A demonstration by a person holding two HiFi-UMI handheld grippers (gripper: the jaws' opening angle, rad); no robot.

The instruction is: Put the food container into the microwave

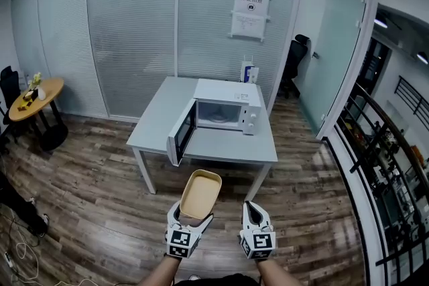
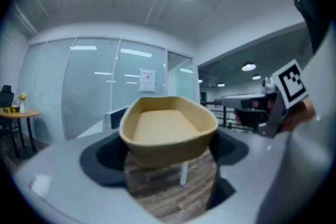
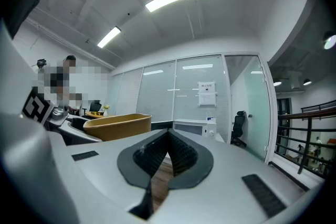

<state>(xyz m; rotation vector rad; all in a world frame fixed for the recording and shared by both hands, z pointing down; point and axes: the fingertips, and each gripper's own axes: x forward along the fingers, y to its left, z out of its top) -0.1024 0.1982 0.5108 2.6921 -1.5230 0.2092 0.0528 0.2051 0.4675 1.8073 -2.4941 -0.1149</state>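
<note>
Left gripper (image 1: 193,218) clamped on near end of tan food container (image 1: 200,194). Container empty, open side up, carried in air over wood floor (image 1: 100,197). Right gripper (image 1: 255,211) jaws pressed together, nothing between. Microwave (image 1: 224,107) on grey table (image 1: 228,149), well apart from container. Door (image 1: 181,136) stood open, cavity looked bare. Judged: pickup done, door done; approach, insertion, release left.

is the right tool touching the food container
Apart. The head view shows bare floor between the right tool and the food container, which only the left tool grips.
</note>
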